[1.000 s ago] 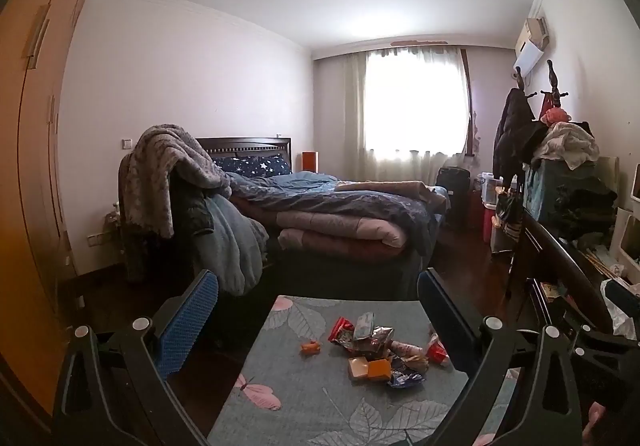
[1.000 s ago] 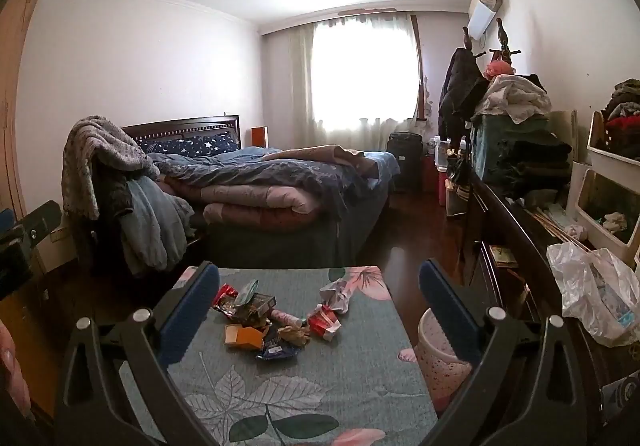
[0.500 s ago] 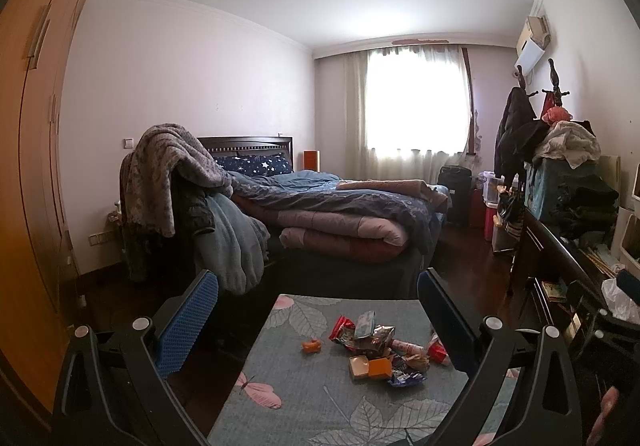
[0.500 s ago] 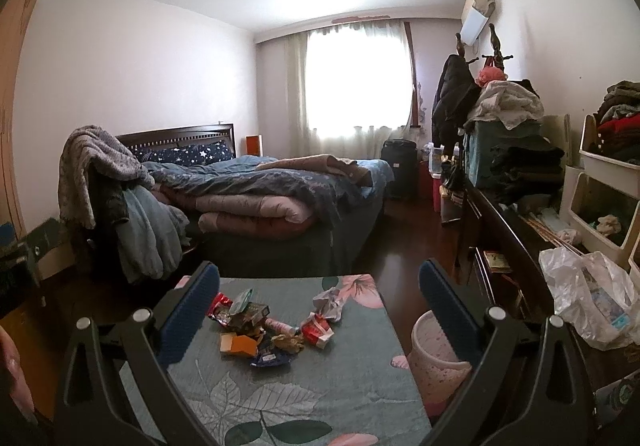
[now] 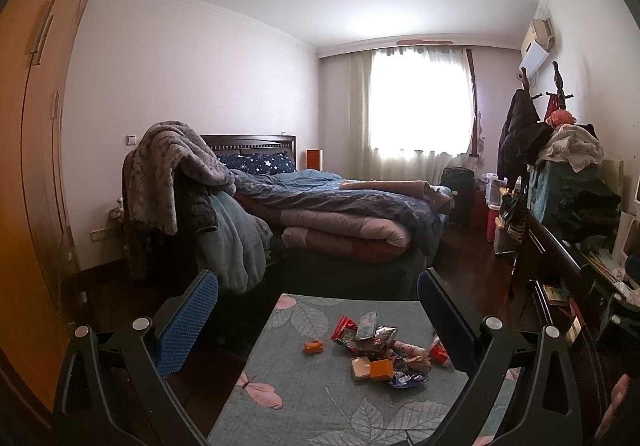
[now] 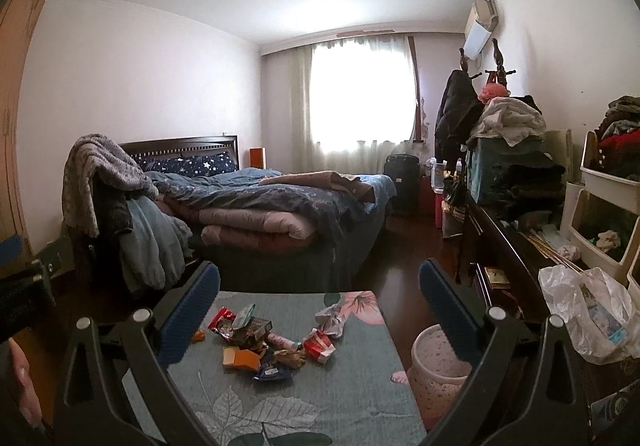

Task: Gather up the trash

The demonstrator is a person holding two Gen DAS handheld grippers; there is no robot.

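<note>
A heap of trash (image 5: 378,350) lies on a small table with a grey-green leaf-print cloth (image 5: 320,398): wrappers, an orange box, a blue packet. A small orange scrap (image 5: 314,347) lies apart to its left. The heap also shows in the right wrist view (image 6: 264,342), with a crumpled white wrapper (image 6: 330,320). A pink bin (image 6: 436,370) stands beside the table's right edge. My left gripper (image 5: 318,310) is open and empty, held above the table. My right gripper (image 6: 320,306) is open and empty too.
A bed (image 5: 340,214) piled with quilts stands behind the table. A wardrobe (image 5: 28,166) fills the left. A dark dresser (image 6: 504,258) with clothes, bins and a white plastic bag (image 6: 588,314) runs along the right. Dark wood floor (image 6: 400,254) lies between.
Both views have tilted up slightly and drawn back a little; the table and trash sit lower in frame. Both grippers stay open and nothing on the table has moved.
</note>
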